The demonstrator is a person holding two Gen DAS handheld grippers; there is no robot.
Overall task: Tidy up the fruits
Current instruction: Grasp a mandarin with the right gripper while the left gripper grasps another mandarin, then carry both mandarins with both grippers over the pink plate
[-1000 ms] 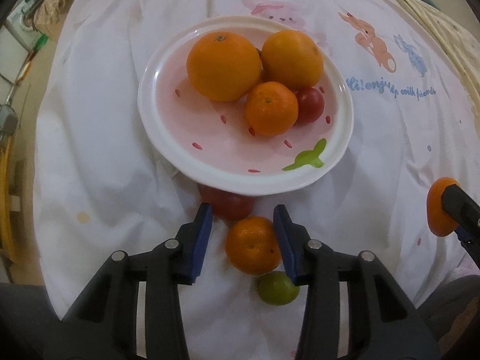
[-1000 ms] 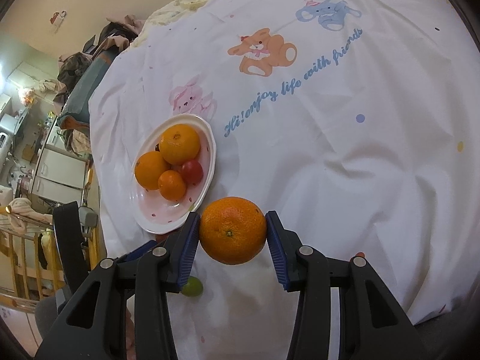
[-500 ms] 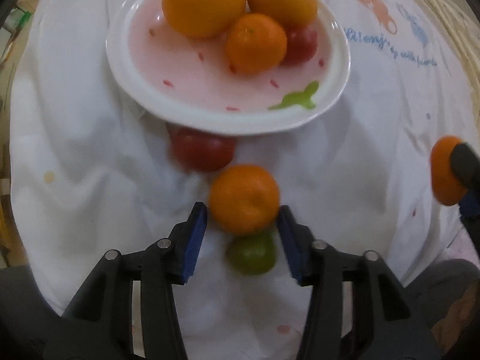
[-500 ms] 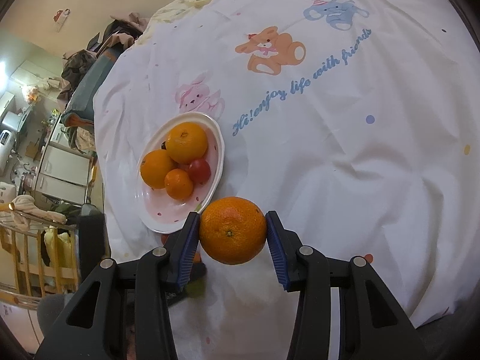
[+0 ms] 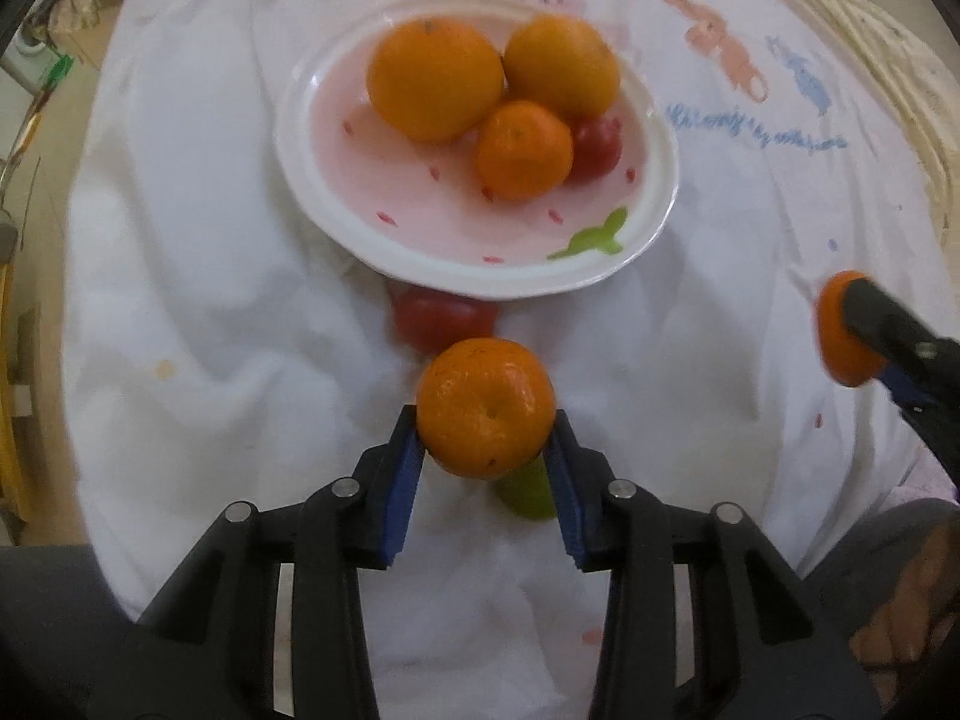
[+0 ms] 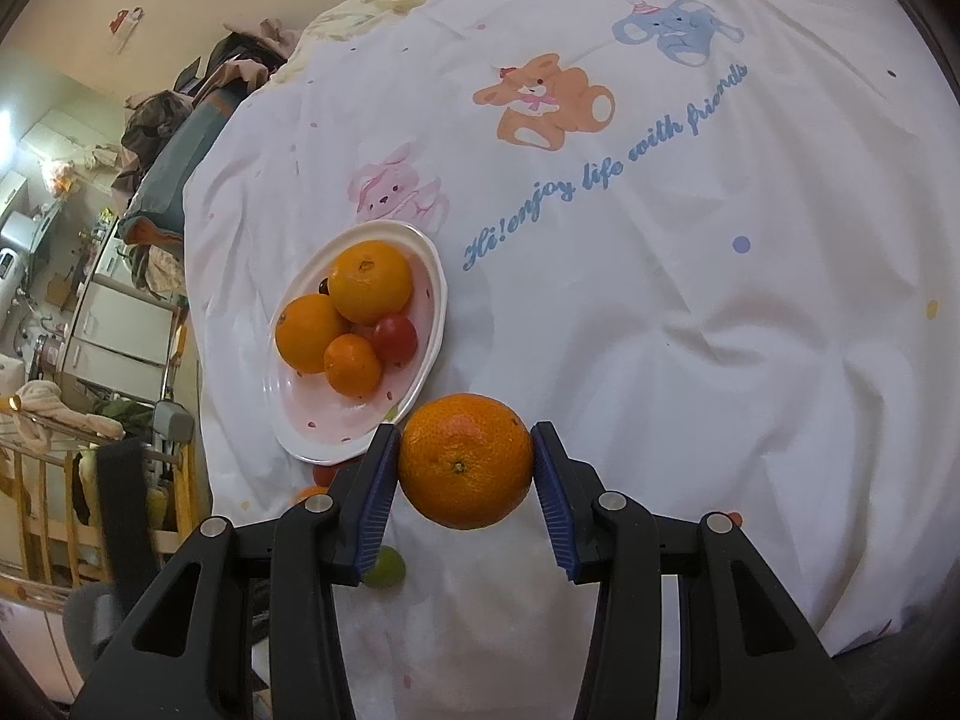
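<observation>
White printed bedsheet (image 6: 690, 330) under plate (image 6: 432, 300); cluttered room behind.

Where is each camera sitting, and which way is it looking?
Left wrist: on the left gripper, looking straight down at its mandarin, the plate and the right gripper at the edge.
Right wrist: on the right gripper, tilted down over its orange and the white cloth.
Both see the plate of fruit, a red tomato and a green lime.
</observation>
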